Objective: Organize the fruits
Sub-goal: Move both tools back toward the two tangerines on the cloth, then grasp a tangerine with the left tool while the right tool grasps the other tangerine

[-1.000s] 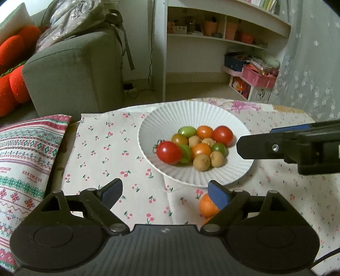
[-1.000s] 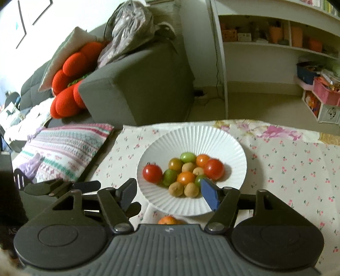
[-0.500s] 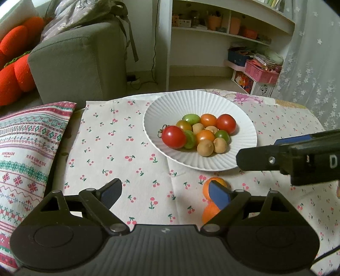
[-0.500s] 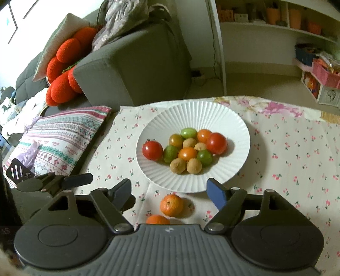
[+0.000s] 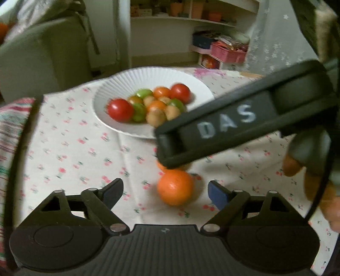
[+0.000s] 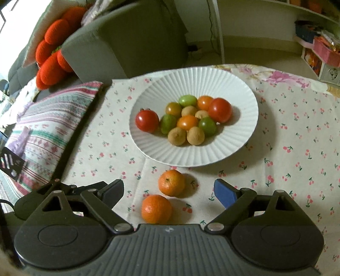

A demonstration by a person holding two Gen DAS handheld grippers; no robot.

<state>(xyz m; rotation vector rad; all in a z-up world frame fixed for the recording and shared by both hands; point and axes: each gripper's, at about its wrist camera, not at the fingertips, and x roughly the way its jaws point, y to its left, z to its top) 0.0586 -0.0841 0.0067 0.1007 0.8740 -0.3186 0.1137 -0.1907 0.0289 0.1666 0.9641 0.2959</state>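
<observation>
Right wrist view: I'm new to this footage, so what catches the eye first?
The white plate mid-table, heaped with red, green, orange and brown fruits. Just before it, two oranges lie on the cherry-print cloth, between the open fingers of the right gripper.

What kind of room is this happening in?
Most likely a home living room: a grey sofa behind the table, white shelves crowded with household clutter, and a cherry-print tablecloth under a white plate of fruit.
</observation>
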